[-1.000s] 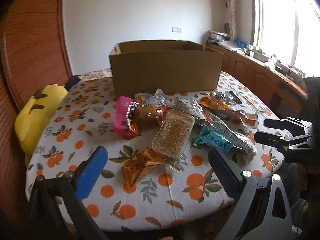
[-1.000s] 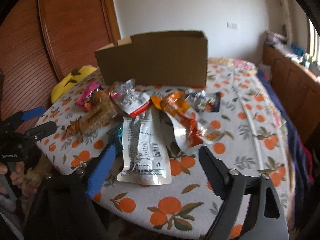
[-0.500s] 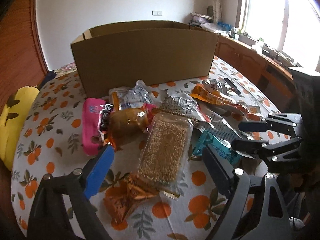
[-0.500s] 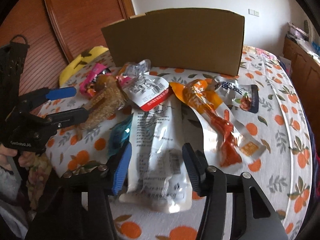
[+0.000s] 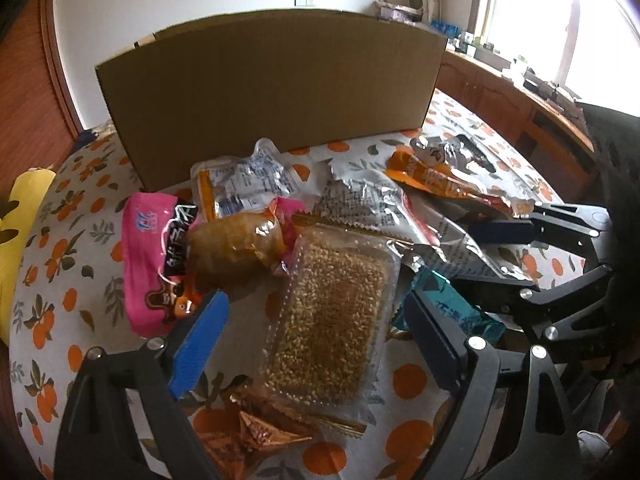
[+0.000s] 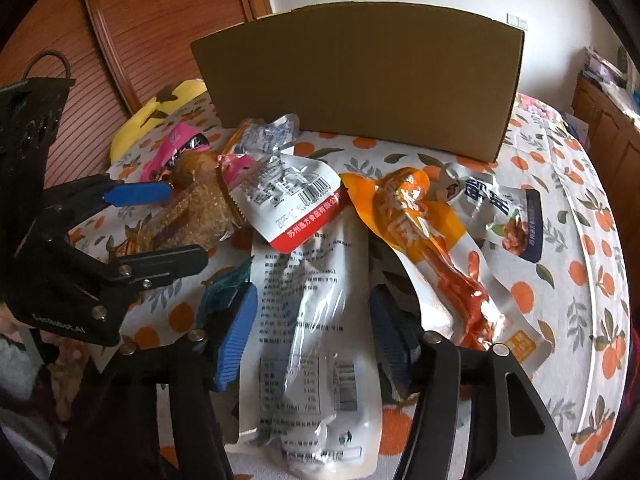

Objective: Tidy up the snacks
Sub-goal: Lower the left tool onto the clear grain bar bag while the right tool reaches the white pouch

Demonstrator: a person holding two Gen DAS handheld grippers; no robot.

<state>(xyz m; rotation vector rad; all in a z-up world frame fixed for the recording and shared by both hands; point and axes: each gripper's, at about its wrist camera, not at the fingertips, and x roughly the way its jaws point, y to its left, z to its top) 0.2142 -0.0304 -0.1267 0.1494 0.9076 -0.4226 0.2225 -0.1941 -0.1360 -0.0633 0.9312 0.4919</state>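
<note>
Between my right gripper's (image 6: 308,334) spread fingers lies the long white pouch (image 6: 308,312), lengthwise toward the cardboard box (image 6: 360,76) at the table's far edge; I cannot tell whether the pads touch it. My left gripper (image 5: 316,332) is open too, straddling the clear sesame-bar tray (image 5: 332,316), whose long axis also runs toward the box. What the box holds is hidden behind its near wall. Beside the tray lie a pink packet (image 5: 150,264), a brown wrapped snack (image 5: 236,248) and a teal packet (image 5: 452,304); an orange sausage pouch (image 6: 432,240) slants toward the table's right edge.
</note>
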